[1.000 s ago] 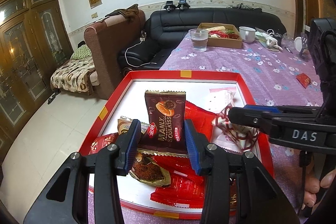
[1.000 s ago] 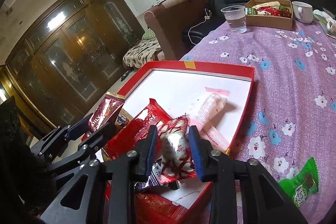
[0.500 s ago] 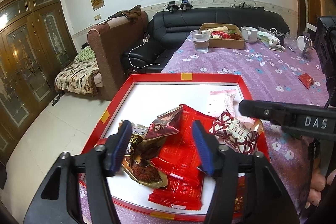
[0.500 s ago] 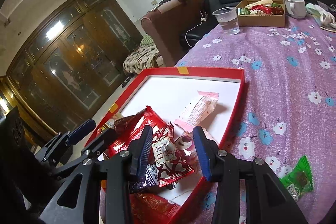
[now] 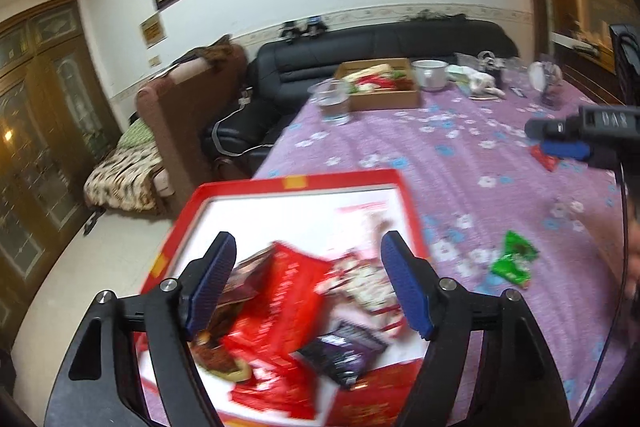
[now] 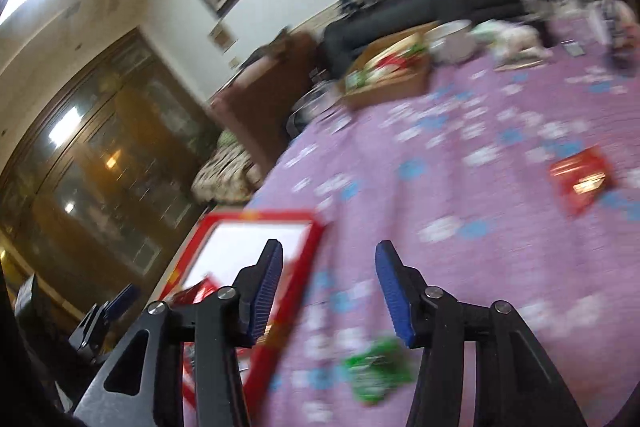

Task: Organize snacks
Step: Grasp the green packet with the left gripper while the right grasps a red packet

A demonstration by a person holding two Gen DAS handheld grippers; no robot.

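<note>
A red tray (image 5: 298, 181) with a white floor holds several snack packets: red ones (image 5: 280, 311), a brown one (image 5: 244, 277), a white-and-red one (image 5: 360, 283) and a dark one (image 5: 344, 351). My left gripper (image 5: 308, 285) is open and empty above them. My right gripper (image 6: 328, 291) is open and empty over the purple cloth, right of the tray (image 6: 310, 239); it also shows in the left wrist view (image 5: 560, 143). A green packet (image 6: 376, 367) lies below it, also in the left wrist view (image 5: 514, 259). A red packet (image 6: 582, 179) lies further off.
A cardboard box of snacks (image 5: 380, 83), a glass of water (image 5: 334, 99) and a white cup (image 5: 430, 75) stand at the table's far end. A black sofa (image 5: 380, 43) and brown armchair (image 5: 188, 107) are beyond. The floor drops off left of the tray.
Both grippers opened and let their packets fall into the tray. The left one pulled back and up. The right one swung right, out over the cloth toward the green packet.
</note>
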